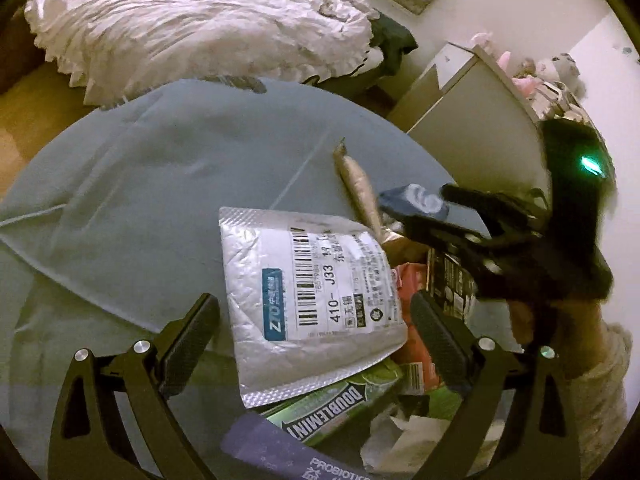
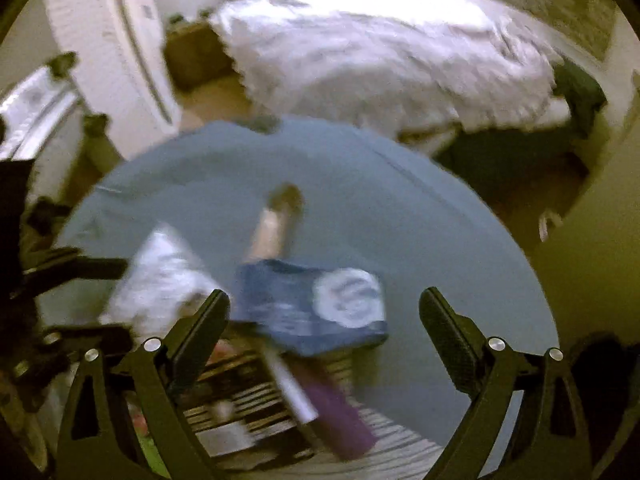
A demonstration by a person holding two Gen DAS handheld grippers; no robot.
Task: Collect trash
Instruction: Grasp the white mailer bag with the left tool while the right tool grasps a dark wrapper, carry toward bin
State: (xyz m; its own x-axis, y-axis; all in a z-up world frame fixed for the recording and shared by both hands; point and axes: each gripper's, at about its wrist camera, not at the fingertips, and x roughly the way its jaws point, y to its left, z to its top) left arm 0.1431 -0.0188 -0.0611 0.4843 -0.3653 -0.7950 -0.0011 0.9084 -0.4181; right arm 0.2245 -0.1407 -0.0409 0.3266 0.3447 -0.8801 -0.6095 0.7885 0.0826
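Plainly, silver mailer [image 1: 312, 304] reads "410-J33"; box [image 1: 332, 412] "DOUBLEMINT".

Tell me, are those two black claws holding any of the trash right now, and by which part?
Nothing is held. The left gripper stands open around the silver mailer, its pads not pressing it. The right gripper is open too, with the blue packet lying loose between its fingers.

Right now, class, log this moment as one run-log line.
left claw: open over silver mailer | right claw: open, blue packet between fingers, unpressed | surface: grey cloth
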